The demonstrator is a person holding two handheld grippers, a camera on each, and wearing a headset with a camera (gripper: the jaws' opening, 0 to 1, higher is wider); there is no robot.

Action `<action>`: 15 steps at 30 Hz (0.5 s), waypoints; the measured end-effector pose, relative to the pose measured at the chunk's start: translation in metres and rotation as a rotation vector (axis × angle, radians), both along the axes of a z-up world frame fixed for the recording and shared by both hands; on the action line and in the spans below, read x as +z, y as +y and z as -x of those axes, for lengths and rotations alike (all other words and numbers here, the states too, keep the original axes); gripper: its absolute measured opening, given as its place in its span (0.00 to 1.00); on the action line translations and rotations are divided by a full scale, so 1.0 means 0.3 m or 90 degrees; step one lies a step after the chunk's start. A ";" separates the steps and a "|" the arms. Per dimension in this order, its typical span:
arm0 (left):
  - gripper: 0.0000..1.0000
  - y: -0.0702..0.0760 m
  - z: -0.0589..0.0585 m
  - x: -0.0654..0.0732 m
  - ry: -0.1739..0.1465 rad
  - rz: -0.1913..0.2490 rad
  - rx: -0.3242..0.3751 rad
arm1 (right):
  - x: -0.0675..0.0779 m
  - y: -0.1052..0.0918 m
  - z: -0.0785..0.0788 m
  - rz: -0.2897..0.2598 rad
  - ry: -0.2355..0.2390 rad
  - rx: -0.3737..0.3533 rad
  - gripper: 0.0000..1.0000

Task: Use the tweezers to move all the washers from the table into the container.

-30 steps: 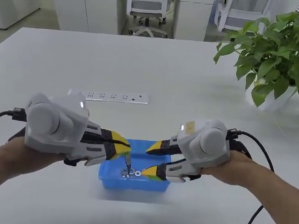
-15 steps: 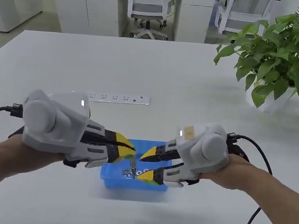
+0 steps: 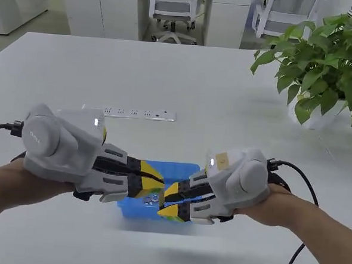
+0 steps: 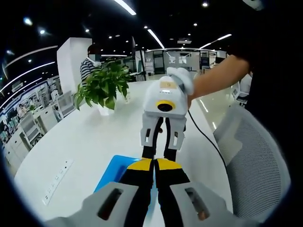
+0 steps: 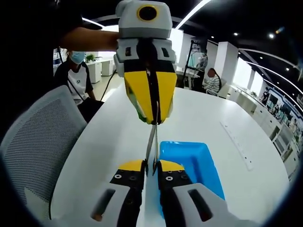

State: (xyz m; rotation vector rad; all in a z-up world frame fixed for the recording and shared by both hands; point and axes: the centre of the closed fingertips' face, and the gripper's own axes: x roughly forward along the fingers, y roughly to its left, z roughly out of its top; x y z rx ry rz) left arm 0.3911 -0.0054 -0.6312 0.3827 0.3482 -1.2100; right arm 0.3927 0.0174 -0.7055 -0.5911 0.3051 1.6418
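Left claw point(image 3: 155, 180) clamps tweezers point(image 5: 152, 137), right claw point(image 3: 169, 201) facing; container point(image 3: 182, 169) below.

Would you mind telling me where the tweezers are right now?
In the right gripper view, the tweezers are clamped in the left gripper, their tips reaching into the right gripper, just left of the blue container.
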 end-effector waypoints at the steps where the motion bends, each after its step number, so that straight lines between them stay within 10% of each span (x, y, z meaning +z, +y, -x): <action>1: 0.05 0.001 0.003 0.002 0.001 0.004 -0.002 | 0.002 0.000 0.002 -0.001 0.001 0.001 0.12; 15: 0.05 0.039 0.047 -0.054 0.011 -0.044 -0.025 | -0.031 -0.022 0.026 0.046 -0.022 0.025 0.08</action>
